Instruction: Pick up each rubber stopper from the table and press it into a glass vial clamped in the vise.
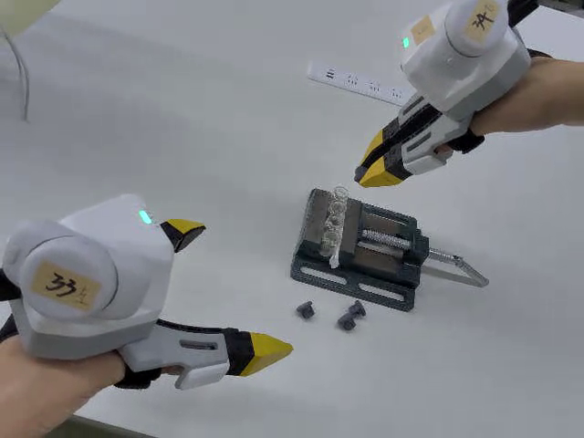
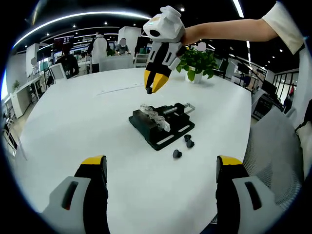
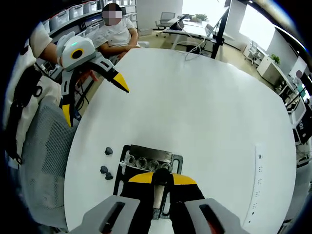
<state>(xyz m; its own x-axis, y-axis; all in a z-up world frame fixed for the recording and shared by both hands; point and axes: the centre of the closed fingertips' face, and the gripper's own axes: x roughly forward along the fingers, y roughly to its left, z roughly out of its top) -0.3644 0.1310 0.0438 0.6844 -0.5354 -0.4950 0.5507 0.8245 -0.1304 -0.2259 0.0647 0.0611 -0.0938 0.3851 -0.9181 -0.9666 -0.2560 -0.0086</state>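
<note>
A dark vise [image 1: 388,265] [image 2: 168,130] [image 3: 174,158] stands mid-table with a row of clear glass vials [image 1: 334,224] [image 2: 152,113] [image 3: 141,162] clamped in its jaws. Three grey rubber stoppers [image 1: 347,319] [image 2: 177,154] [image 3: 108,151] lie on the table just in front of it. My right gripper [image 1: 376,175] [image 2: 153,87] [image 3: 161,179] hovers above the vials, shut on a dark stopper [image 2: 149,90] [image 3: 161,175]. My left gripper [image 1: 233,292] [image 2: 162,163] [image 3: 95,105] is held wide open and holds nothing, well short of the loose stoppers.
A white power strip [image 1: 360,84] [image 3: 257,187] lies beyond the vise. The vise handle [image 1: 461,267] sticks out to the right. A mesh chair [image 3: 44,161] stands at the table's near edge, and a person [image 3: 114,31] sits at the far side. A potted plant [image 2: 197,58] stands behind.
</note>
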